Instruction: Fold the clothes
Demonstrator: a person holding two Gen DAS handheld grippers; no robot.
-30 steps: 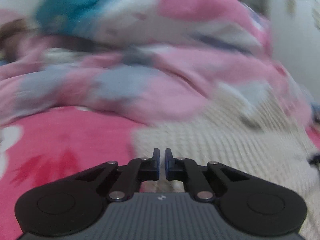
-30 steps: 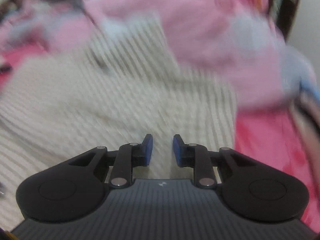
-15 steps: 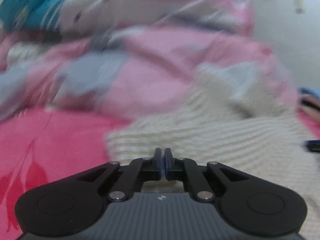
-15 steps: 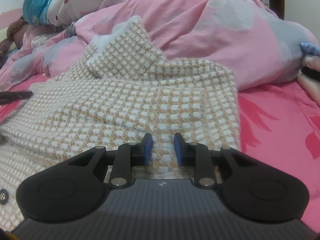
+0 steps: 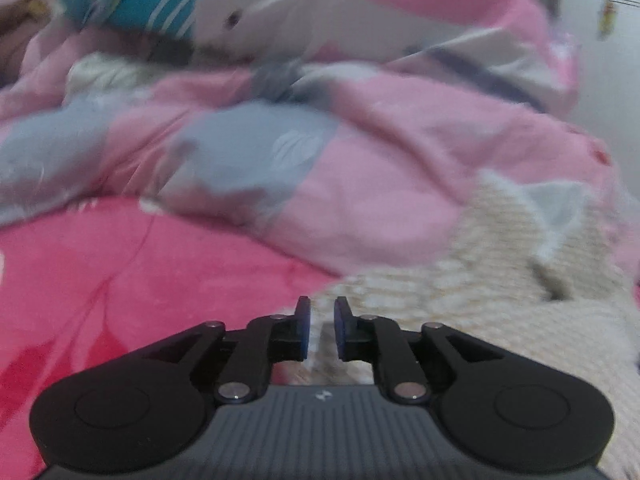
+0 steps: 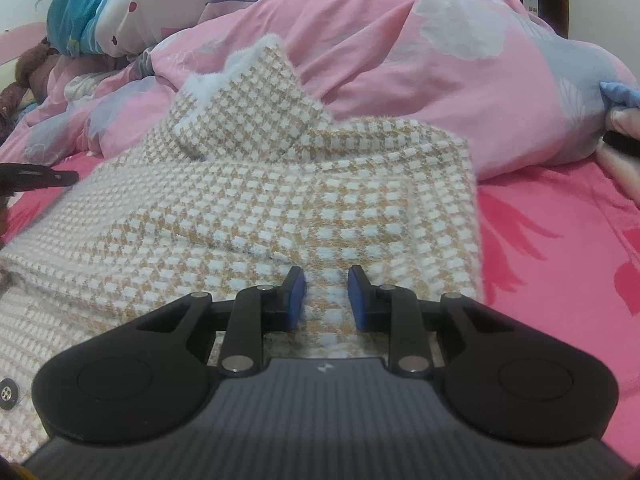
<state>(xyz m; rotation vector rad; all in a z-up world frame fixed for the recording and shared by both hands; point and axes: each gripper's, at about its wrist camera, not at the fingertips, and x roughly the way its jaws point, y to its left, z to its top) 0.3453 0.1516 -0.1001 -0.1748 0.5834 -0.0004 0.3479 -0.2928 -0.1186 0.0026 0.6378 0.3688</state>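
The checked knit garment (image 6: 256, 216) lies spread on the bed sheet (image 6: 560, 248), its far edge turned up against the heaped pink quilt (image 6: 400, 80).

Step in hand, as judged: take hold of the near hem for a fold. Grip both corners evenly, lift together, and carry the hem toward the far edge without dragging the quilt.

Left tongs (image 5: 320, 328): over the garment's left edge; jaws have just been opening, now narrowly apart, nothing clamped.

Right tongs (image 6: 326, 298): over the near right portion; jaws moderately apart, fabric visible in the gap, pads not pressing it.
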